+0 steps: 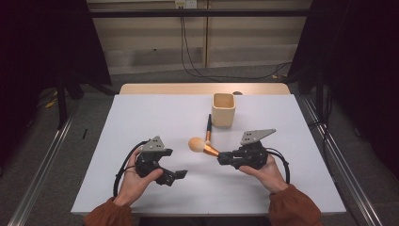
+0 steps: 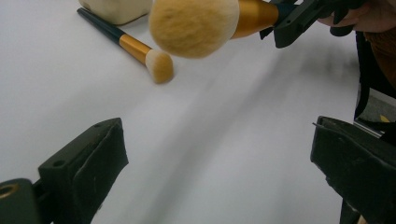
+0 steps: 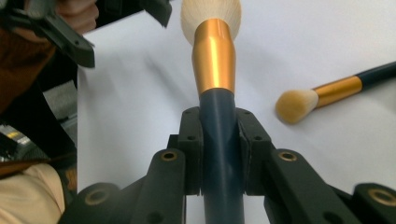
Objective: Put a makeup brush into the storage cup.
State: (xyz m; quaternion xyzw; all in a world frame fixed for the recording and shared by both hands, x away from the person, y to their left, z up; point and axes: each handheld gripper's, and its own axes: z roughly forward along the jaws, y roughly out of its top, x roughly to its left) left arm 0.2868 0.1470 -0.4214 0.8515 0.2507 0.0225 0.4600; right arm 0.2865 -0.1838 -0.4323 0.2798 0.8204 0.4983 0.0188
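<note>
The right hand-held gripper is clenched on the dark handle of the big brush, its pads pressing the handle from both sides just behind the gold ferrule, as the right gripper view shows. The brush is held off the counter, roughly level, with its long axis running from the gripper toward the left and slightly away from the person, so the round bristle head leads and the handle end sits back in the jaws.

The cup stands upright farther back on the counter, beyond the brush head and a little to its right. That is the relation that counts: if the brush is meant for the cup, I judge the right hand would have to carry it away from the person and tip the axis up, since it now points past the cup, not at its mouth.

The small brush lies flat between the 2, its handle end close beside the cup and its bristles toward the person, near the held brush head.

The left hand-held gripper is released, its jaws wide apart and nothing between them, low over the counter, well short of both brushes. The right hand is clearly the nearer one to the cup.
</note>
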